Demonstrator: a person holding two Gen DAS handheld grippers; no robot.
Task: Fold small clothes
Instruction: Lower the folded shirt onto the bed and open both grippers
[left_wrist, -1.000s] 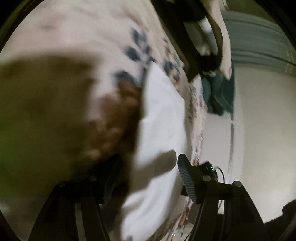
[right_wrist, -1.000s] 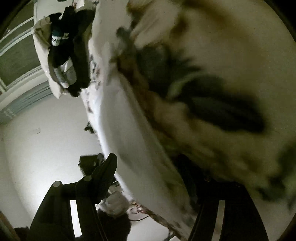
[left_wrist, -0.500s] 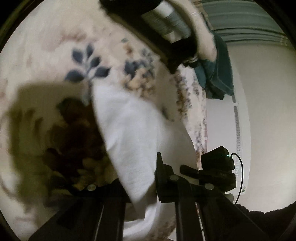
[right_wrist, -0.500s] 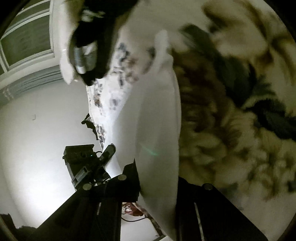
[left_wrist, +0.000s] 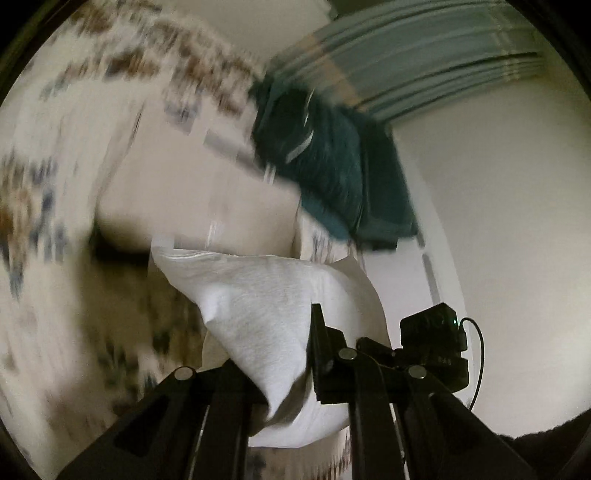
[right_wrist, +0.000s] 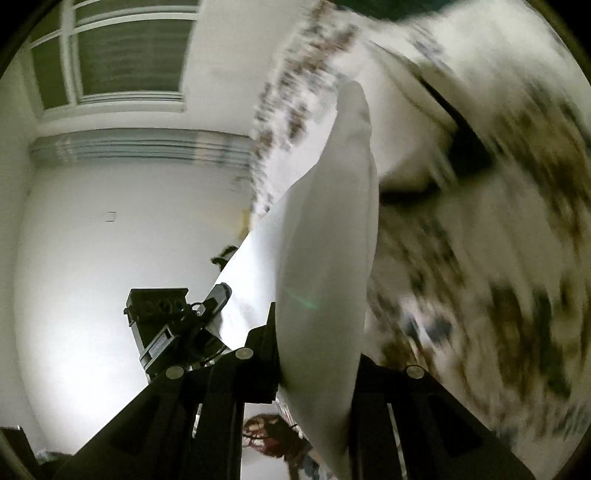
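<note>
Two black two-finger grippers each pinch one small white knit cloth, so the step in hand looks like the lift: the piece is held up off the floral-patterned bedspread, ready to be spread flat or doubled over. The left gripper is clenched on a near corner of the cloth, which bunches between its fingers and hangs out below them. In the right wrist view the right gripper is likewise clamped on the same white cloth, seen edge-on as a tall narrow sheet rising away from the jaws, with the left gripper just to its left.

Both views are heavily blurred over the bedspread, so how high the cloth hangs above it cannot be told. A dark teal fuzzy garment lies far off near the bed's right edge, well apart from the cloth.

Next, as a judgement, the move calls for lowering both held corners together, keeping the cloth taut between them, and laying it flat or onto its other half before either grip lets go.
</note>
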